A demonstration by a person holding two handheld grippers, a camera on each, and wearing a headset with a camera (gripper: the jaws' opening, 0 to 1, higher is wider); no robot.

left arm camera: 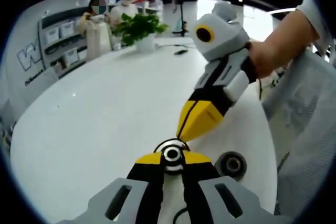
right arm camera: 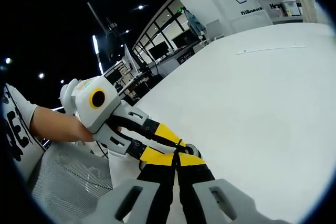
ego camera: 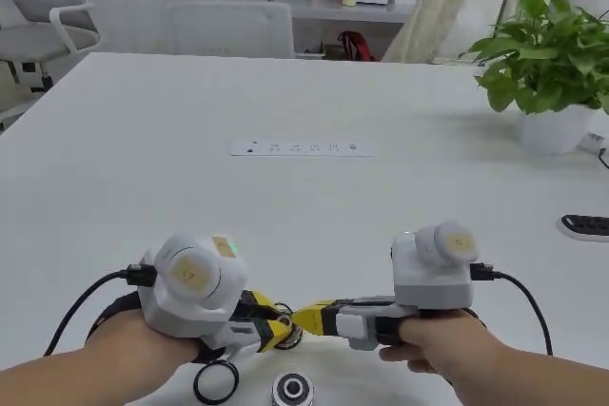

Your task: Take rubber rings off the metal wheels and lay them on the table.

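Low over the table's near edge, my left gripper (ego camera: pixel 279 326) (left arm camera: pixel 172 158) is shut on a small metal wheel (left arm camera: pixel 172 153) (ego camera: pixel 286 335) with a black rubber ring around it. My right gripper (ego camera: pixel 304 320) (right arm camera: pixel 179 157) comes in from the opposite side, tip to tip with the left. Its yellow jaws are shut on the edge of that rubber ring (left arm camera: pixel 179 141). One loose black ring (ego camera: pixel 217 382) lies on the table below the left gripper. A second wheel (ego camera: pixel 292 390) (left arm camera: pixel 231 164) stands beside it.
A white power strip (ego camera: pixel 301 147) lies flat at mid-table. A potted plant (ego camera: pixel 547 54) stands at the far right, with a black device (ego camera: pixel 584 225) nearer along the right edge. Chairs (ego camera: pixel 228 28) line the far side. Cables trail from both grippers.
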